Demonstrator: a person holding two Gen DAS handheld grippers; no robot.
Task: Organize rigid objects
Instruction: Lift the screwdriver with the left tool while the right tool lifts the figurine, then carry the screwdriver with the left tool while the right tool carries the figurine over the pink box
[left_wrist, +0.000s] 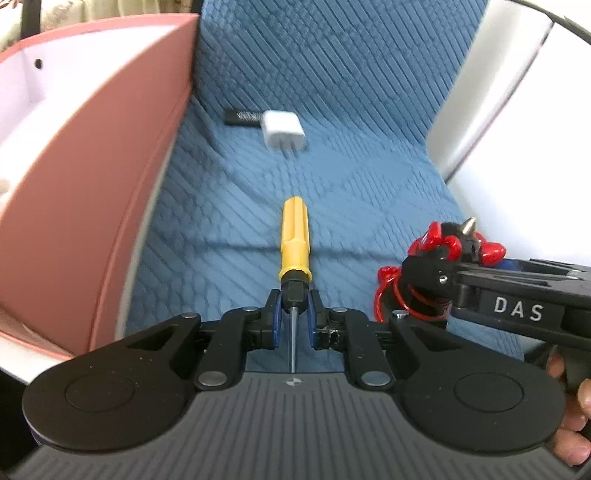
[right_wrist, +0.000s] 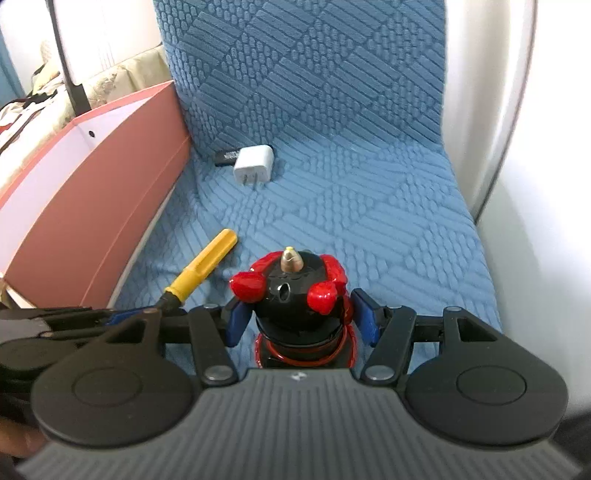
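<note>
White "DAS" lettering | right tool | black-red figure

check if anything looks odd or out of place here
Mostly fine. One oddity: the left gripper holds the yellow screwdriver backwards, pinched at the black collar with the metal shaft pointing back at the camera. The white charger and a black stick still lie loose on the blue cover.

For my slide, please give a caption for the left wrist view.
Left gripper holds a yellow screwdriver above blue cloth.
</note>
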